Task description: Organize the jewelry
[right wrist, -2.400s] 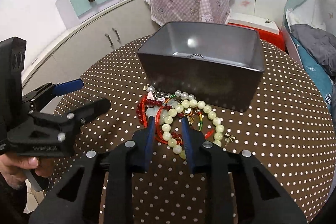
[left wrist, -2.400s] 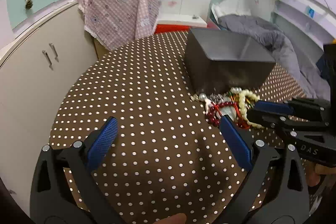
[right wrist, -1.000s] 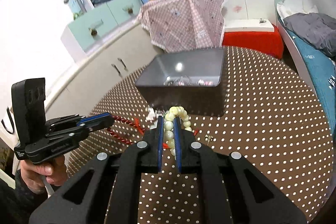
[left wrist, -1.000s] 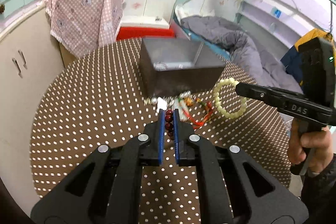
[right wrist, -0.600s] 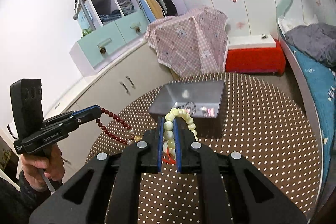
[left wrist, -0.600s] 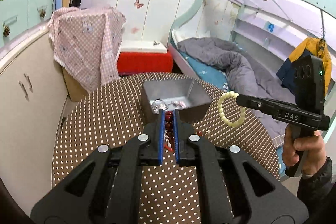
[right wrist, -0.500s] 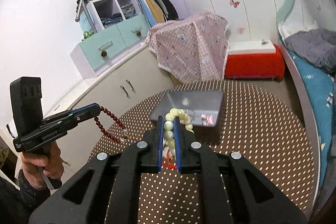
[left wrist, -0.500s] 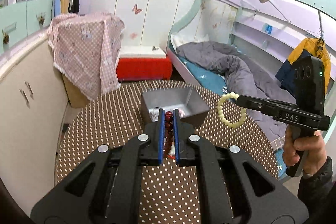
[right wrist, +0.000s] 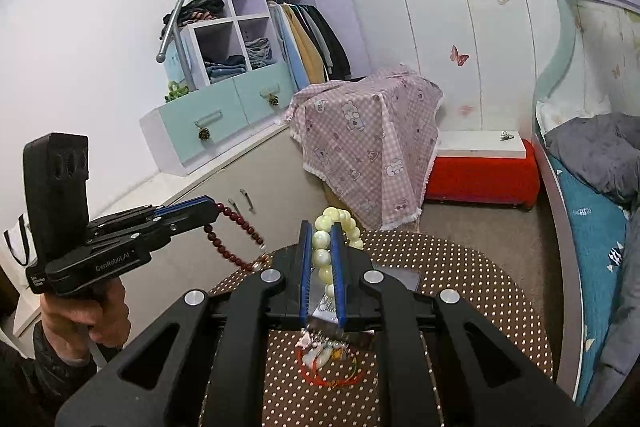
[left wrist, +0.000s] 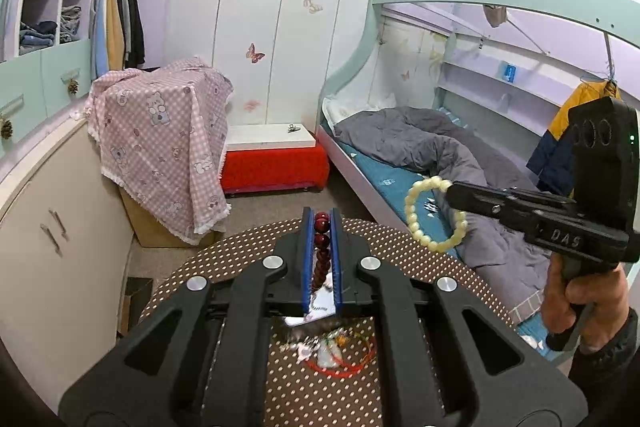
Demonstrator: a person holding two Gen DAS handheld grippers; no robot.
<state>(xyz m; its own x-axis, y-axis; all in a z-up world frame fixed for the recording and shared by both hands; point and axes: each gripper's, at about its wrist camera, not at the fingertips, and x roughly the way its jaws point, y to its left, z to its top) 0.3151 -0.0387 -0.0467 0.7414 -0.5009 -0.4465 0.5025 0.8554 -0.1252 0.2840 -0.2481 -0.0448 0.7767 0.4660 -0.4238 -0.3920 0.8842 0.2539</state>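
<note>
My left gripper (left wrist: pixel 321 217) is shut on a dark red bead strand (left wrist: pixel 321 255), held high above the round polka-dot table (left wrist: pixel 404 239); the strand also shows hanging from it in the right wrist view (right wrist: pixel 232 231). My right gripper (right wrist: pixel 321 227) is shut on a pale green bead bracelet (right wrist: pixel 326 255), also raised; the bracelet hangs as a loop in the left wrist view (left wrist: pixel 434 213). The remaining jewelry pile (right wrist: pixel 328 359) with a red cord lies on the table far below, next to the grey box (right wrist: pixel 400 277), which my fingers mostly hide.
A cream cabinet (left wrist: pixel 52 247) stands left of the table. A pink checked cloth (left wrist: pixel 160 143) covers a box behind it, beside a red bench (left wrist: pixel 272 163). A bunk bed with a grey duvet (left wrist: pixel 420 147) is at the right.
Both grippers have risen much higher with their beads, so the table and box look smaller and lower. Earlier still, both closed on the beads from the pile.
</note>
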